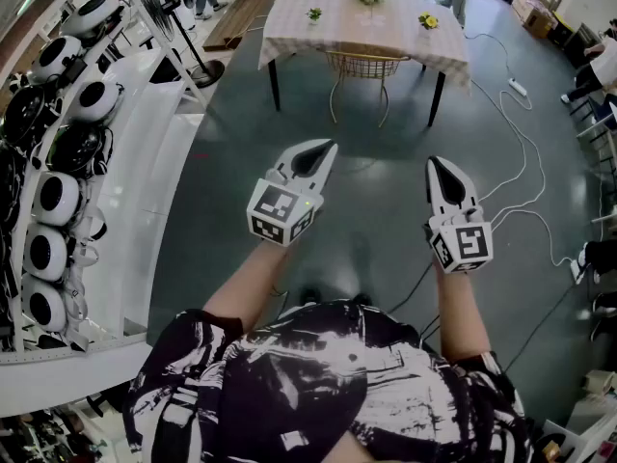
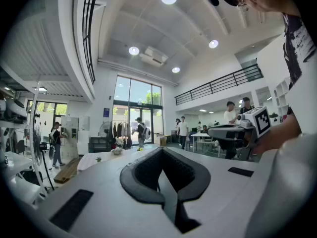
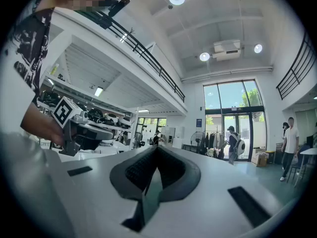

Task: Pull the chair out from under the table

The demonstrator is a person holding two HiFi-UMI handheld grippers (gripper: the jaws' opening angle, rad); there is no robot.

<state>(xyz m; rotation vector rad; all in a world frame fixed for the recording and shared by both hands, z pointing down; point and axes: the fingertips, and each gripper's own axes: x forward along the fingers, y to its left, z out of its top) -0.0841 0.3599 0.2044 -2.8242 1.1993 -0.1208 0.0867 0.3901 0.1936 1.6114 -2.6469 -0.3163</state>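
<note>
A table [image 1: 289,17] under a pale checked cloth stands far ahead, with small flower pots on top. The wire-backed chair [image 1: 362,67] is tucked under its near side. Both grippers are held level in the air well short of it, side by side. My left gripper [image 1: 326,147] is shut with nothing in its jaws, and so is my right gripper [image 1: 435,163]. In the left gripper view the shut jaws [image 2: 162,150] point toward the far table [image 2: 101,158]; the chair is hidden there. The right gripper view shows its shut jaws [image 3: 156,150] and, to the left, the left gripper [image 3: 79,129].
White shelves [image 1: 135,162] with round black-and-white robot heads [image 1: 58,196] run along the left. A standing fan's base [image 1: 205,71] sits near the table's left legs. White cables [image 1: 521,152] and a power strip [image 1: 518,87] lie on the dark floor at right. People stand far off.
</note>
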